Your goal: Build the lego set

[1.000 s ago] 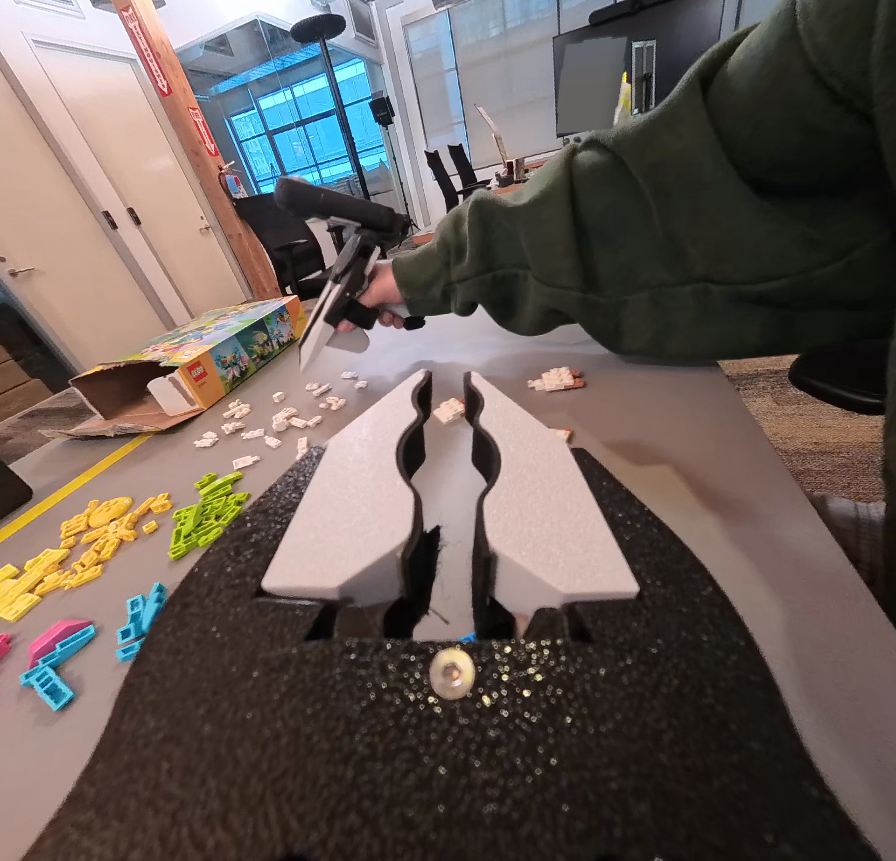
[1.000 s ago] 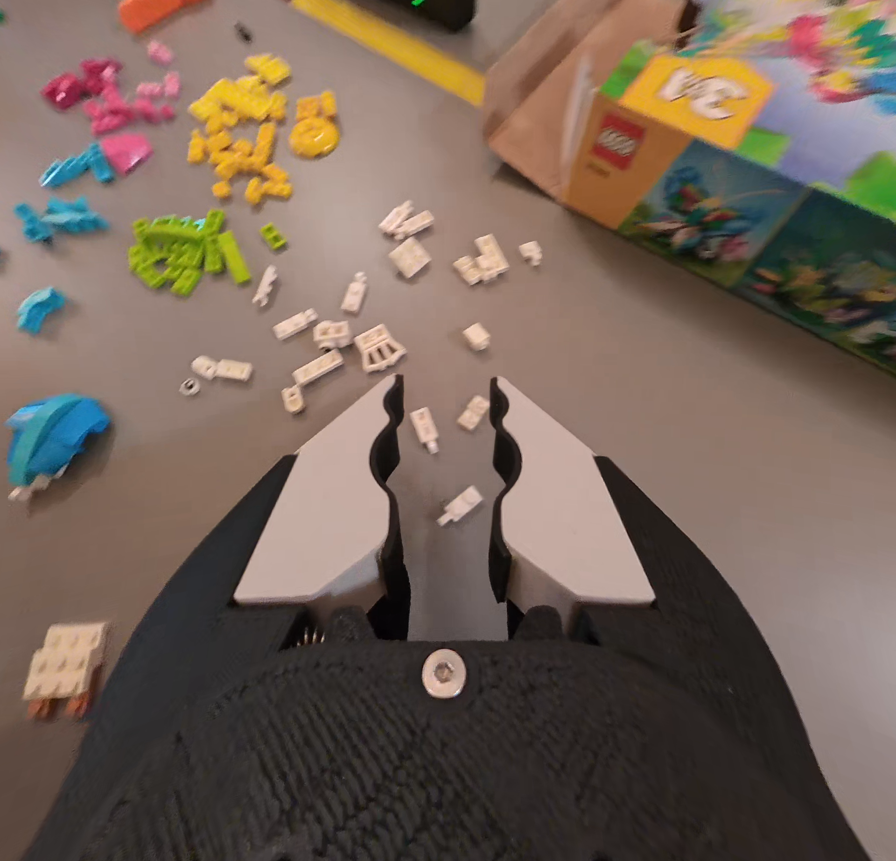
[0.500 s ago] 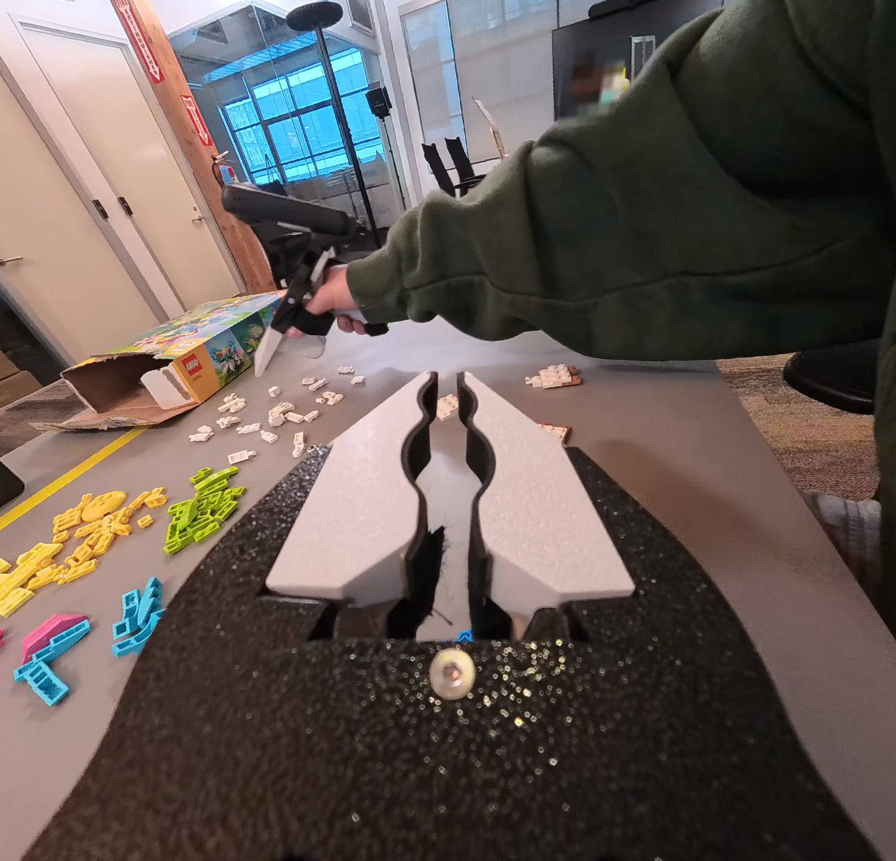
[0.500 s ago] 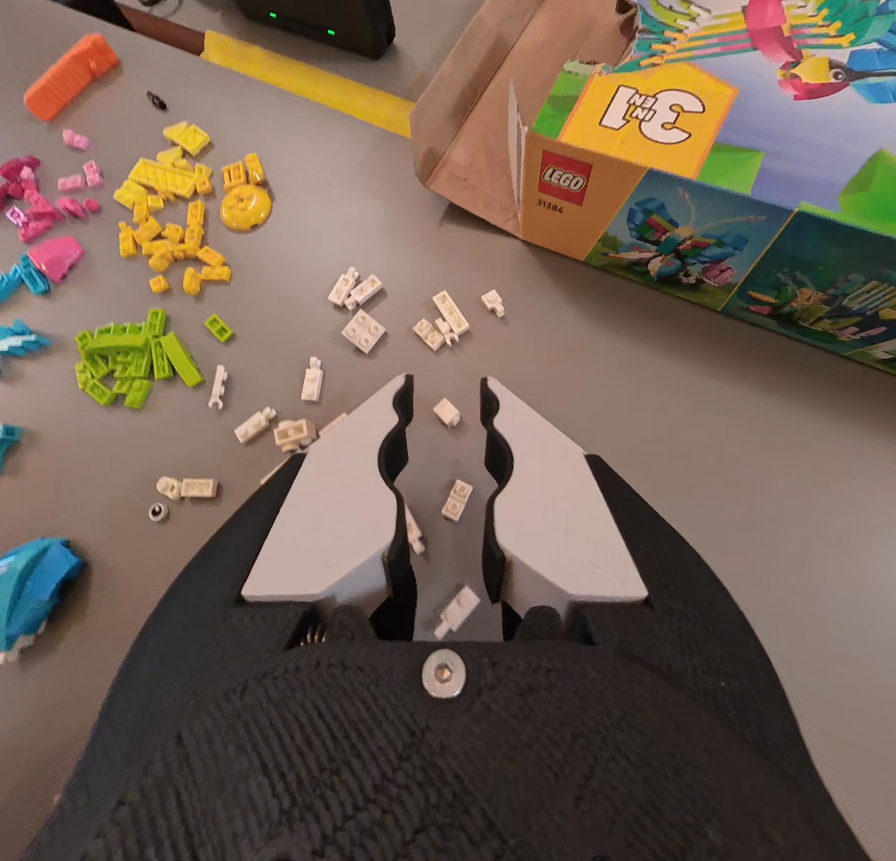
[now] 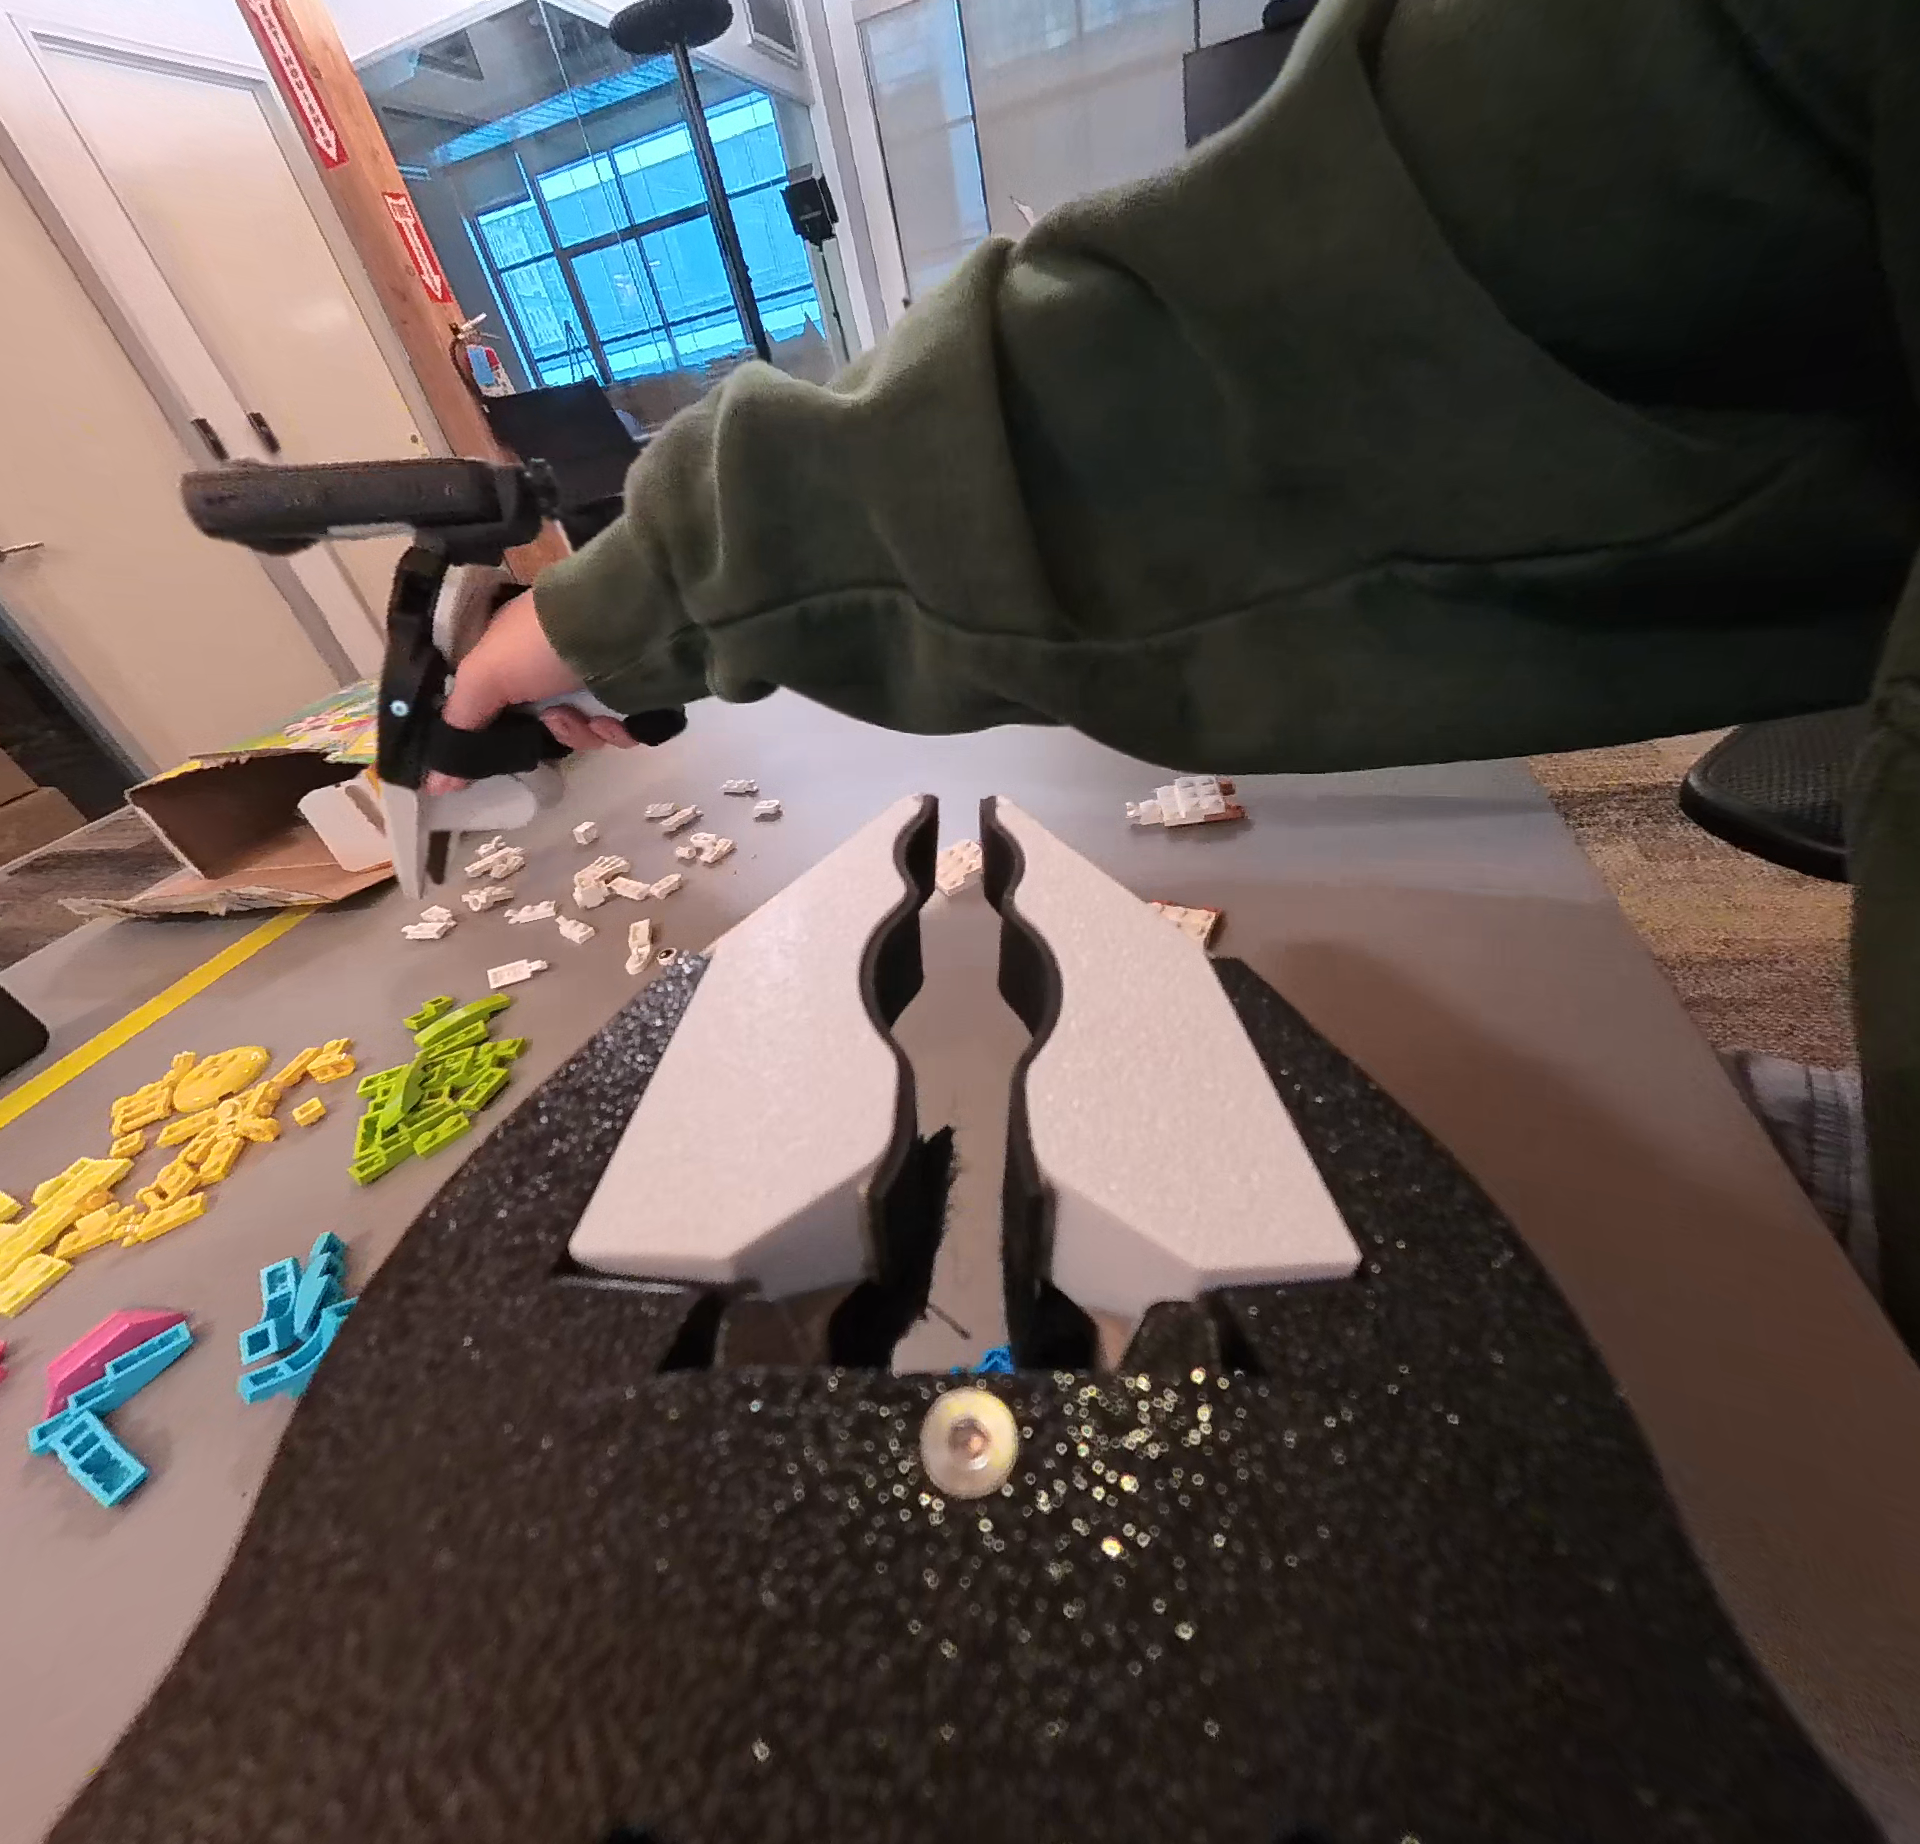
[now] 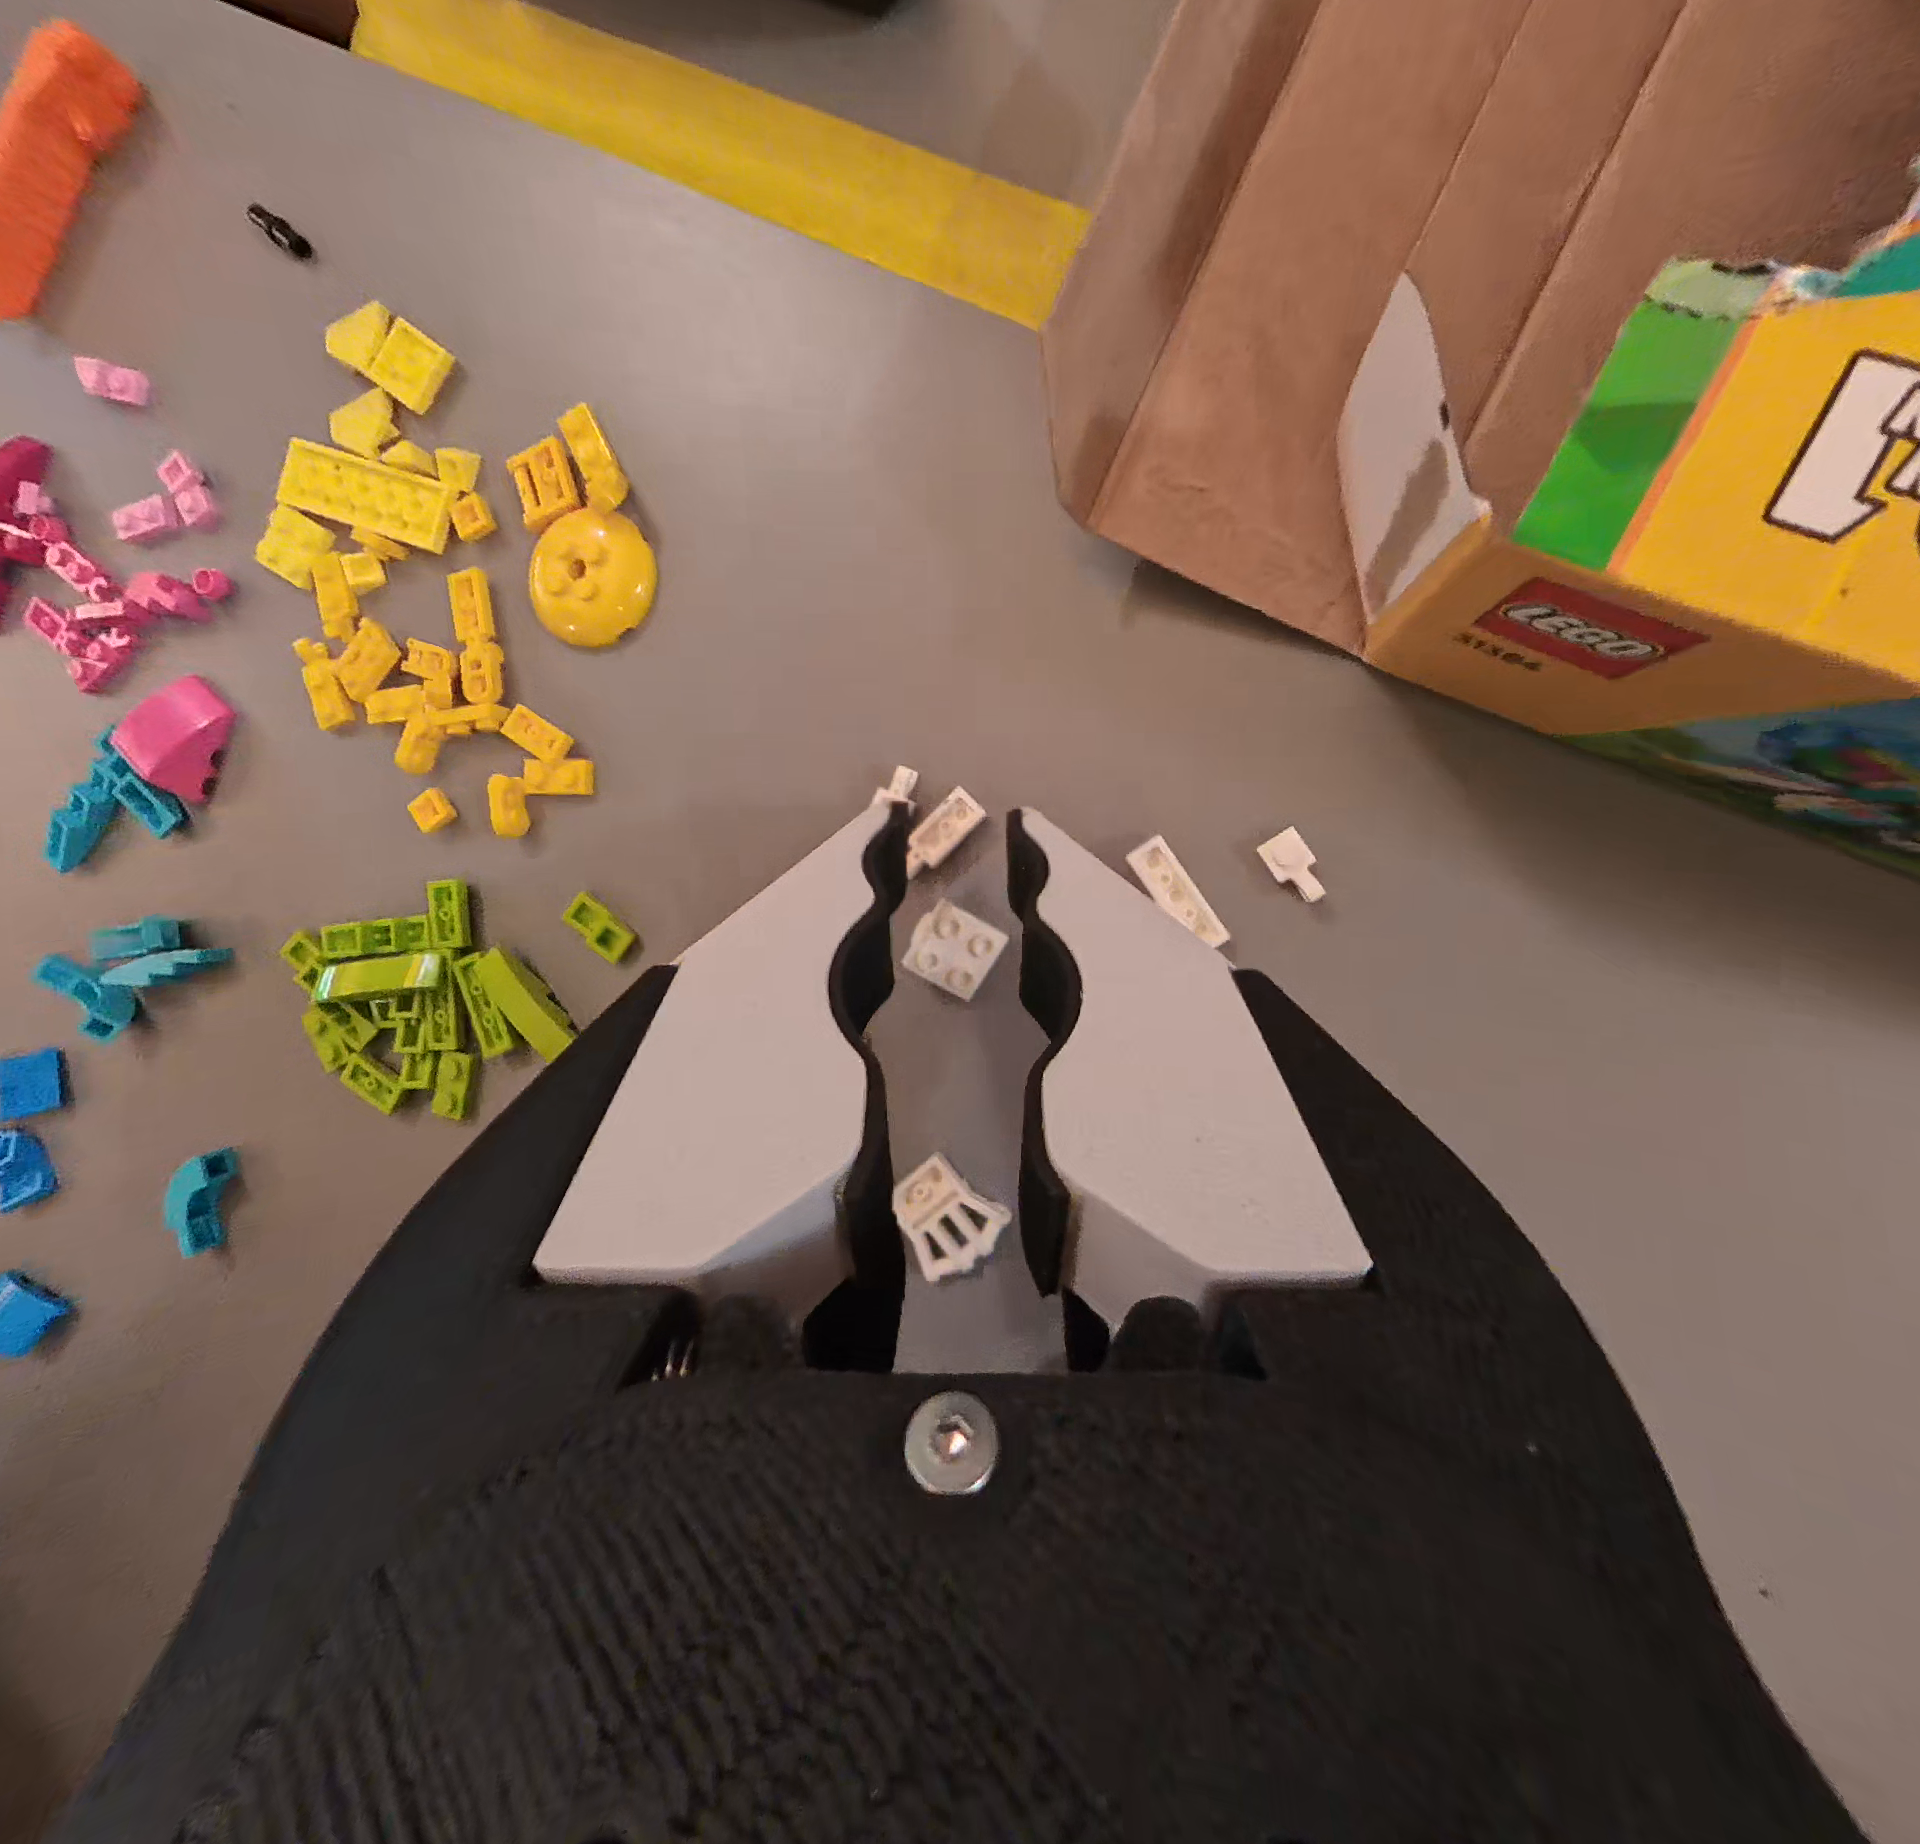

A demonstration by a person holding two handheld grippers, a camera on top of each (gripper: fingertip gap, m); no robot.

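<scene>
Right wrist view, left to right: orange block (image 6: 52,153) at the table's far left edge, then pink pieces (image 6: 99,568), yellow pieces (image 6: 416,589), lime pieces (image 6: 426,1005). Right gripper (image 6: 954,823) low over scattered white pieces, jaws narrowly parted, pressing nothing; a white 2x2 plate (image 6: 954,947) lies loose between the fingers, a white 1x2 plate (image 6: 943,826) by the left tip. Bare grey table (image 6: 1507,1119) to the right; opened toy box (image 6: 1558,506) far right. Left wrist view: left gripper (image 5: 958,807) nearly closed, bare, open tabletop ahead.
</scene>
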